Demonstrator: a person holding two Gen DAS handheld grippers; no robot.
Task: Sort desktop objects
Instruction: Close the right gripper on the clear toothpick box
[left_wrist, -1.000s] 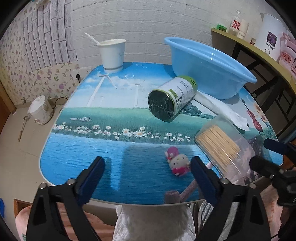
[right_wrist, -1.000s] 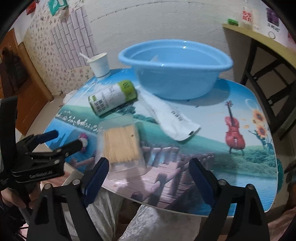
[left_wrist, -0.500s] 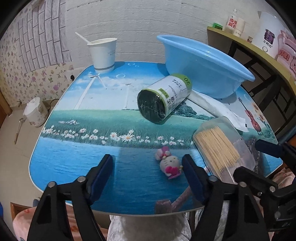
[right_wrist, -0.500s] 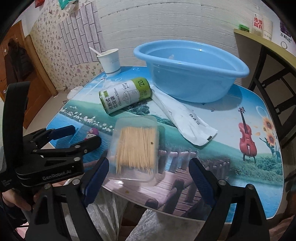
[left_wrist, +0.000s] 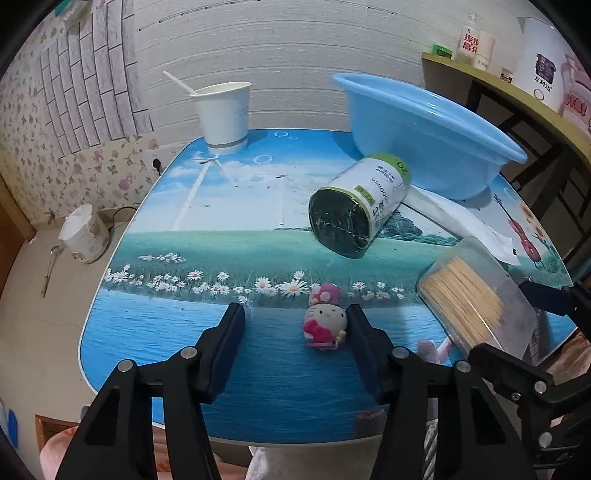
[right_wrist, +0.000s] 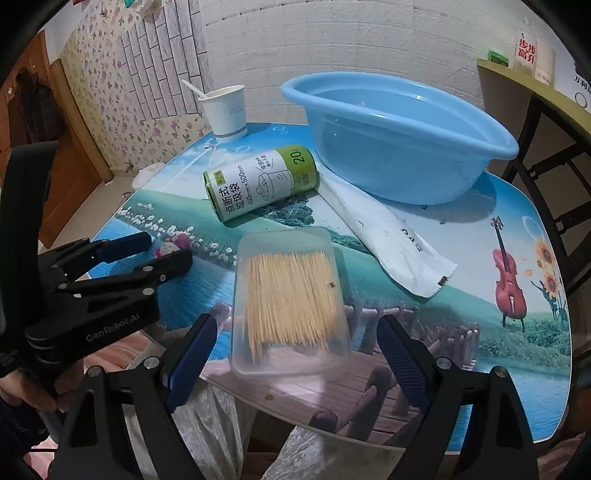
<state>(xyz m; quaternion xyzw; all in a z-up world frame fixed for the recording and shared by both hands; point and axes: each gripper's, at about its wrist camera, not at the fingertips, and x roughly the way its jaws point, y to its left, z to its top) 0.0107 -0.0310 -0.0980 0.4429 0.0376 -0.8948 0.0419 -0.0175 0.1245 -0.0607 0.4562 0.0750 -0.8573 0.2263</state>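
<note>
A small white-and-pink kitty toy (left_wrist: 325, 322) lies near the table's front edge. My left gripper (left_wrist: 295, 326) straddles it with its jaws closing. The right finger is close beside the toy and the left finger stands well clear. In the right wrist view the left gripper (right_wrist: 168, 245) shows at the left with the toy (right_wrist: 173, 242) at its tips. A clear box of toothpicks (right_wrist: 291, 299) lies between the fingers of my open right gripper (right_wrist: 297, 326), with a gap on each side. The same box (left_wrist: 476, 299) shows at the right in the left wrist view.
A green-labelled roll of bin bags (right_wrist: 258, 184) lies on its side mid-table beside a white sachet (right_wrist: 388, 240). Behind them stands a blue basin (right_wrist: 388, 166). A paper cup (left_wrist: 223, 114) with a spoon is at the back left. A shelf (left_wrist: 498, 85) with jars runs along the right.
The left jaws have narrowed from wide apart to close around the kitty toy. The right gripper has shifted so that the toothpick box now lies centred between its fingers.
</note>
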